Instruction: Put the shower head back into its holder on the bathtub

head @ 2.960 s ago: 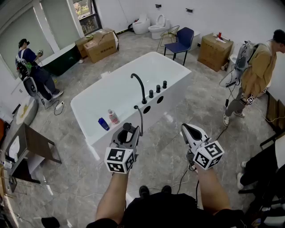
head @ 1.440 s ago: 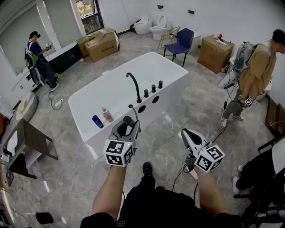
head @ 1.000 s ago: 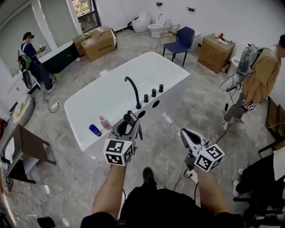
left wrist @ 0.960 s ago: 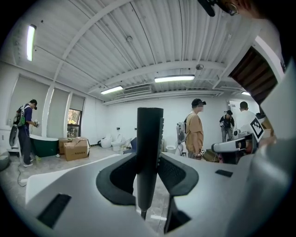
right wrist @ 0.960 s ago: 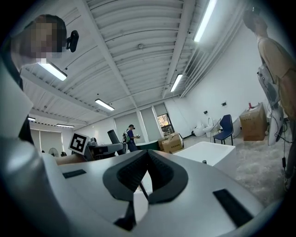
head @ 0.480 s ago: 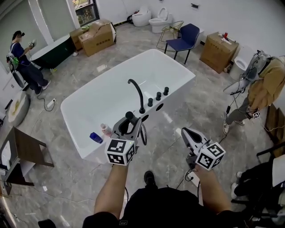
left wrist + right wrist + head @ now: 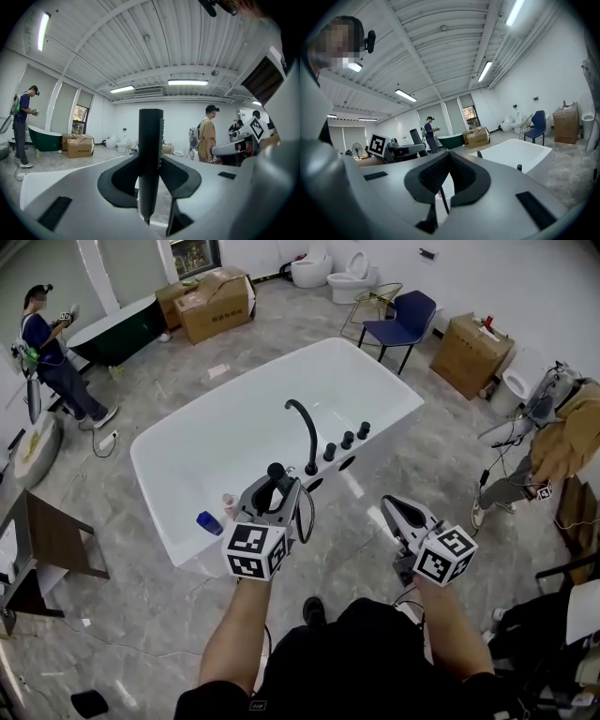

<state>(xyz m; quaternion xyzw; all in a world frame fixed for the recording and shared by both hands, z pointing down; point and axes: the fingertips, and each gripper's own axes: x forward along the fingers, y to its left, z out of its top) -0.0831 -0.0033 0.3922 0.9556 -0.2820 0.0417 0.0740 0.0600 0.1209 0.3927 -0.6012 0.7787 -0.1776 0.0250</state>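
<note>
Stepped in closer over the last seconds: in the head view the bathtub fills more of the middle, and both grippers ride forward with the walker.

- Left gripper: jaws part-closed, clamped on the shower head, a black stick handset standing upright between the pads. Its hose loops down just behind.
- Right gripper: jaws pressed together, nothing in them, carried level beside the left, well apart from it.
- Step in hand, as I read it: the carry to the tub, insertion not yet begun. Which fitting is the holder I cannot tell from here.
- Next move likely calls for bringing the handset over the tub's near rim, finding the socket by the fittings, then lowering it upright and keeping the hose from snagging.
- Near rim: blue bottle and a pale bottle, just beside the left gripper.
- Further along the rim: curved black faucet, then three black knobs.
- Floor: grey marbled tile, glossy.
- Beyond: cardboard boxes, blue chair, toilets, dark green tub with a person standing by it.
</note>
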